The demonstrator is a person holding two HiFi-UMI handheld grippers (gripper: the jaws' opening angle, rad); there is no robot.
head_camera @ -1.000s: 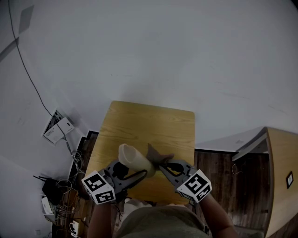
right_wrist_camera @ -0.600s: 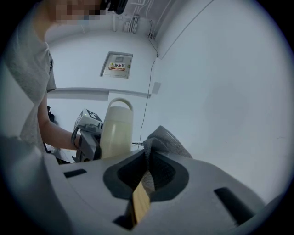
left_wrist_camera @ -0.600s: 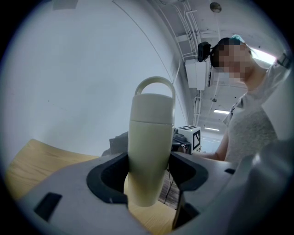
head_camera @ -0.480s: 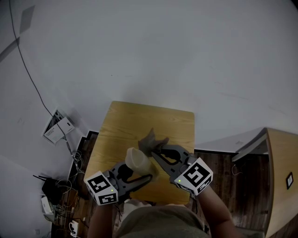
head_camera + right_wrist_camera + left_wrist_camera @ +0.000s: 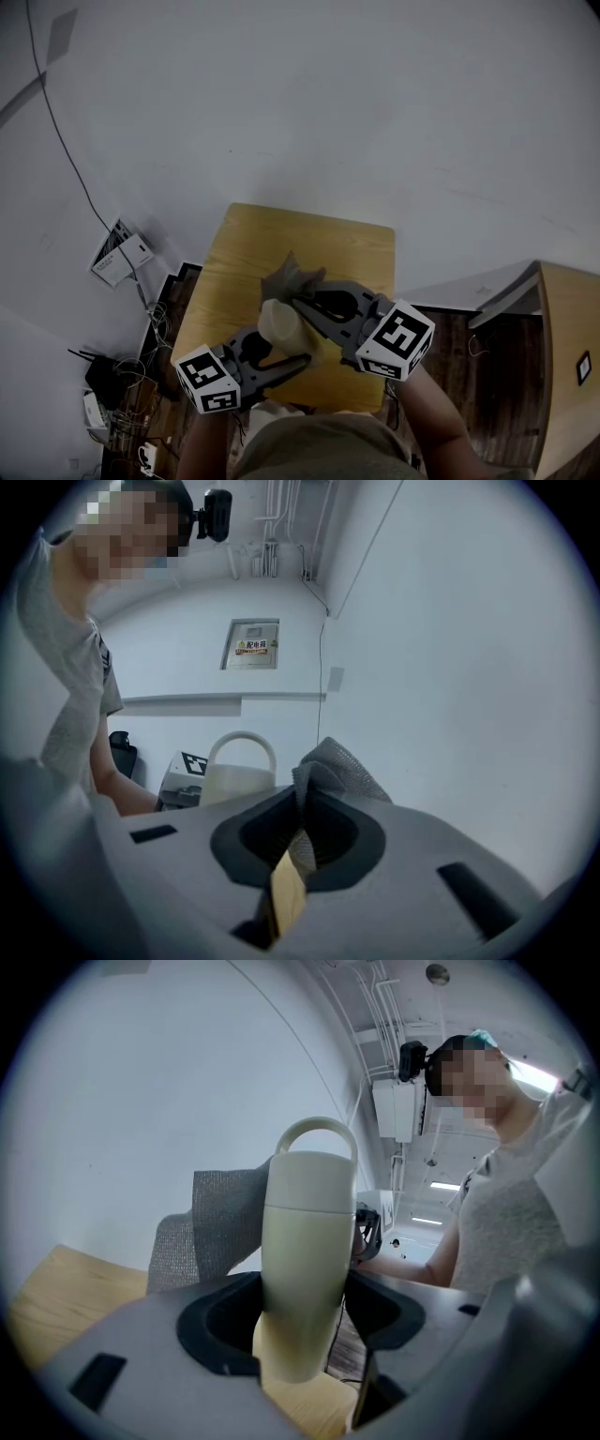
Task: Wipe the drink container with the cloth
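A cream drink container (image 5: 305,1260) with a loop handle on its lid is held up above the wooden table (image 5: 328,244), and my left gripper (image 5: 281,356) is shut on its body. In the head view the container (image 5: 281,323) tilts toward the middle. My right gripper (image 5: 314,305) is shut on a grey cloth (image 5: 286,278), which bunches out past its jaws. In the right gripper view the cloth (image 5: 333,766) rises from between the jaws with the container's handle (image 5: 239,752) just left of it. The cloth (image 5: 220,1222) hangs right behind the container in the left gripper view.
The small table stands against a pale wall. Cables and white boxes (image 5: 117,258) lie on the floor to the left. A wooden cabinet (image 5: 562,356) stands at the right over dark flooring.
My right gripper has lifted the cloth up and leftward until it sits against the container. The container has shifted slightly right and tilted up in my left gripper.
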